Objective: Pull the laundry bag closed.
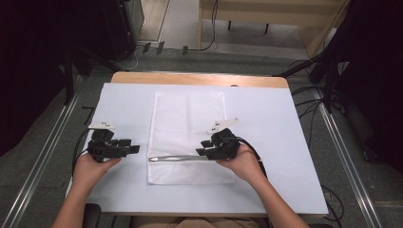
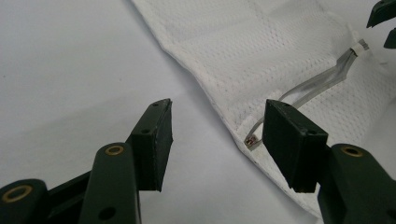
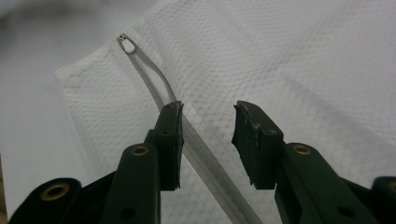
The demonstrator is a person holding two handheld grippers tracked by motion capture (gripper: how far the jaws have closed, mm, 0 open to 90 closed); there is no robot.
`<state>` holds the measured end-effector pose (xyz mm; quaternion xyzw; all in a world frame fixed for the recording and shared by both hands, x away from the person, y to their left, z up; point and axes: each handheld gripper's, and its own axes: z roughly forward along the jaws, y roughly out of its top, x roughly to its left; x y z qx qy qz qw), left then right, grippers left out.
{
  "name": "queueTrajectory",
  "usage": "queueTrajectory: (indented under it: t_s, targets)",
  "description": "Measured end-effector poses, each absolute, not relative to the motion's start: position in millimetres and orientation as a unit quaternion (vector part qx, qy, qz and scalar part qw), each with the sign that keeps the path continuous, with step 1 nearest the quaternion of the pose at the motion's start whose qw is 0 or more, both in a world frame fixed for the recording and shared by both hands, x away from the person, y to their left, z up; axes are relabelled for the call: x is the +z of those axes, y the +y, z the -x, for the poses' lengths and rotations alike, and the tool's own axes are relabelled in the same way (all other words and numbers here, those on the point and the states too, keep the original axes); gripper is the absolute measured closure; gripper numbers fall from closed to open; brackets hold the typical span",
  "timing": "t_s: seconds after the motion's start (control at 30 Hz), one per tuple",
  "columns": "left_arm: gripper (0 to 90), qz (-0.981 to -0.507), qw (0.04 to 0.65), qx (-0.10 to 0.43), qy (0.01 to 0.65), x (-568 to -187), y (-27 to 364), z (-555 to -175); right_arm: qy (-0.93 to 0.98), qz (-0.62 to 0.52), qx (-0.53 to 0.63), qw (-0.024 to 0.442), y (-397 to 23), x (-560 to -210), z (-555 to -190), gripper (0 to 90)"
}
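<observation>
So the tweezers (image 1: 178,158) are lying flat on the near part of the white cloth (image 1: 187,114), straight out in front of the right tool (image 1: 205,148). That tool is spread wide with nothing gripped; in the right gripper view the tweezers' handle end passes under the jaws, close by the left one, and the tips point away ahead of it. The left tool (image 1: 133,146) is also spread wide and empty, held just off the cloth's edge, with the tweezers' tips (image 2: 251,141) seen just ahead of its right jaw.

Looks like the pick-up step is in hand: nothing is grasped yet. For the next move, the right tool probably needs to be shifted a touch toward its left jaw's side so the thin metal is centred, lowered to the cloth, then closed. The strip is flat and slick, so it could be missed or the cloth pinched along with it.

The table (image 1: 266,123) is covered in plain white, wooden edge at the far side. Grey floor, cables and dark stands are seen around it.
</observation>
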<state>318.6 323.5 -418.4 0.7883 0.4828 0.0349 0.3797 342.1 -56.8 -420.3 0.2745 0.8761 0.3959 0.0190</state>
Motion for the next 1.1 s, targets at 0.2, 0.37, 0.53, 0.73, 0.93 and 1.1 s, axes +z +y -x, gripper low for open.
queueTrajectory:
  t_s: [0.2, 0.37, 0.53, 0.73, 0.93, 1.1]
  targets:
    - [43.3, -0.788, 0.38, 0.034, 0.483, -419, 323, -319, 0.877, -0.264, 0.4, 0.016, -43, -422, -343, 56.1]
    - [43.2, -0.788, 0.38, 0.034, 0.482, -418, 323, -319, 0.877, -0.26, 0.403, 0.009, -35, -424, -344, 46.2]
    - [43.2, -0.788, 0.38, 0.033, 0.482, -419, 323, -319, 0.876, -0.26, 0.407, 0.009, -26, -426, -343, 36.1]
    - [43.2, -0.788, 0.38, 0.033, 0.482, -419, 323, -319, 0.878, -0.248, 0.409, -0.001, -14, -427, -343, 39.2]
    - [43.2, -0.789, 0.38, 0.033, 0.482, -419, 323, -319, 0.882, -0.238, 0.408, -0.001, 0, -430, -342, 46.1]
    - [43.3, -0.789, 0.38, 0.034, 0.482, -419, 323, -319, 0.881, -0.234, 0.411, -0.007, 9, -433, -342, 57.0]
